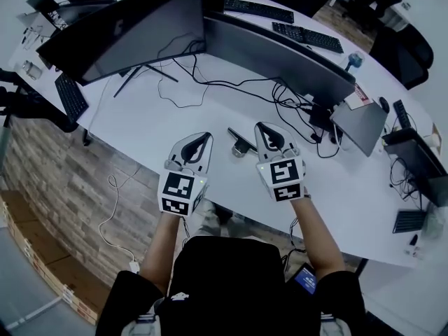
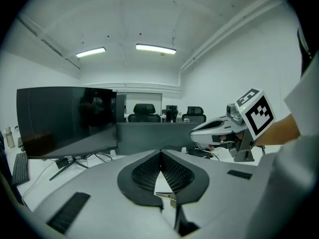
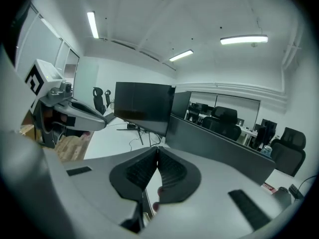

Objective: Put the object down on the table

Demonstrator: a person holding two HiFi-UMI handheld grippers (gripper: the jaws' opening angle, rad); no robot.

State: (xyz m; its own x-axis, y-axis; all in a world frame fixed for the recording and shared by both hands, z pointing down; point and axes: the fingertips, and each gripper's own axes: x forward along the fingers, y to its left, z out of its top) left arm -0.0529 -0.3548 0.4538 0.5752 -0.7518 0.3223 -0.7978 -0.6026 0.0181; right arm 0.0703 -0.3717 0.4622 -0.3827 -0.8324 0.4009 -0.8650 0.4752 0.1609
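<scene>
A small dark elongated object (image 1: 240, 143) with a greyish round end lies on the white table (image 1: 210, 110), between my two grippers and touching neither. The left gripper (image 1: 198, 143) hovers just left of it with its jaws closed tip to tip and nothing between them; its tips also show in the left gripper view (image 2: 160, 153). The right gripper (image 1: 269, 134) hangs just right of the object, shut and empty too, with its tips meeting in the right gripper view (image 3: 157, 148). Neither gripper view shows the object.
A large curved monitor (image 1: 126, 30) stands at the back left and a second screen (image 1: 280, 54) at the back right. Loose black cables (image 1: 280, 96) run behind the grippers. Keyboards (image 1: 308, 37) and office chairs (image 1: 399, 47) lie beyond. The table's near edge (image 1: 140, 161) sits just under the grippers.
</scene>
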